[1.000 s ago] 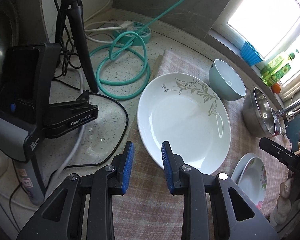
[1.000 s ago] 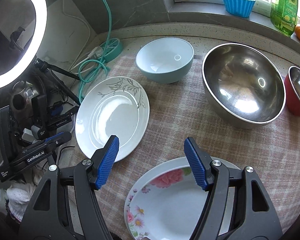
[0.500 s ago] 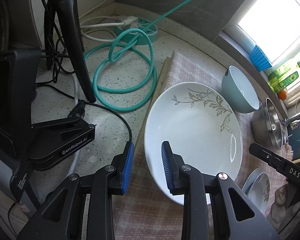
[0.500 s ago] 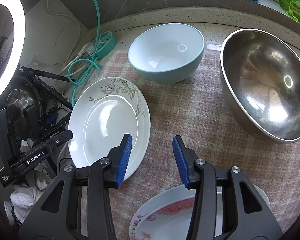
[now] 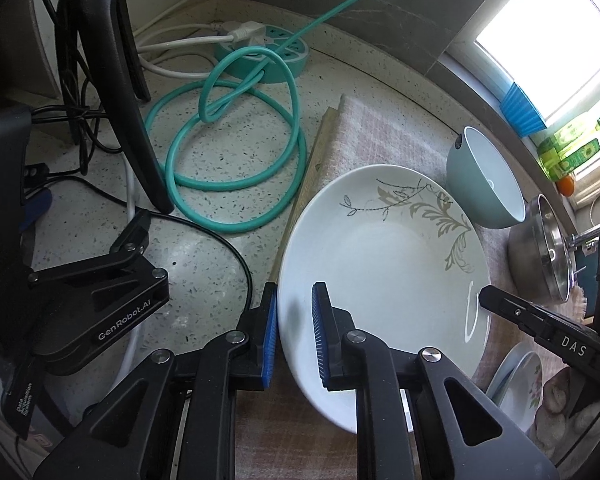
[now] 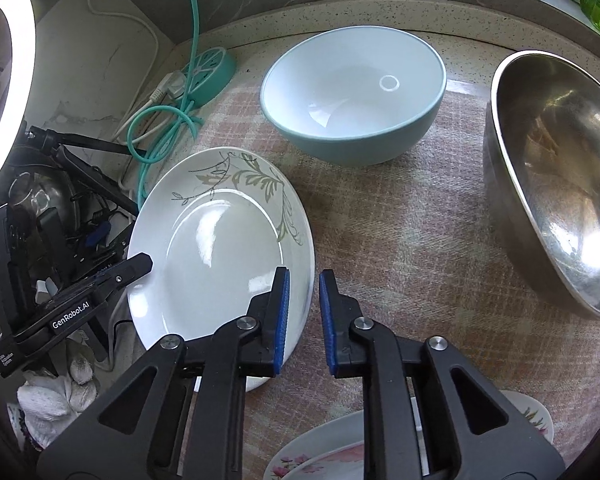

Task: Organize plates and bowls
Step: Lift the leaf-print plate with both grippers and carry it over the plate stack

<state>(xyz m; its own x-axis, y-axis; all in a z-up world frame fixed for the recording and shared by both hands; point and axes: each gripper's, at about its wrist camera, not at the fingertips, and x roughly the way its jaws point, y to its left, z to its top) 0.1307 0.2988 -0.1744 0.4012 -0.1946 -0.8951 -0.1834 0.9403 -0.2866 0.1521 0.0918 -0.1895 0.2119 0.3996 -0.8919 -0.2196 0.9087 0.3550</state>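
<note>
A white plate with a leaf pattern (image 5: 384, 264) lies on the checked cloth; it also shows in the right wrist view (image 6: 220, 248). My left gripper (image 5: 294, 336) straddles the plate's left rim, jaws narrowly apart, not clamped. My right gripper (image 6: 303, 316) straddles the plate's right rim, jaws also narrowly apart. A teal bowl (image 6: 352, 92) stands behind the plate. A flowered plate (image 6: 324, 452) lies near the front under my right gripper.
A large steel bowl (image 6: 552, 184) stands at the right on the checked cloth (image 6: 400, 240). A coiled teal cable (image 5: 236, 160) and power strip (image 5: 268, 56) lie left of the cloth. A tripod leg (image 5: 116, 80) and black devices crowd the left.
Both grippers moved forward onto the leaf plate's opposite rims. The right gripper narrowed from wide open. The left gripper's jaws now sit around the rim.
</note>
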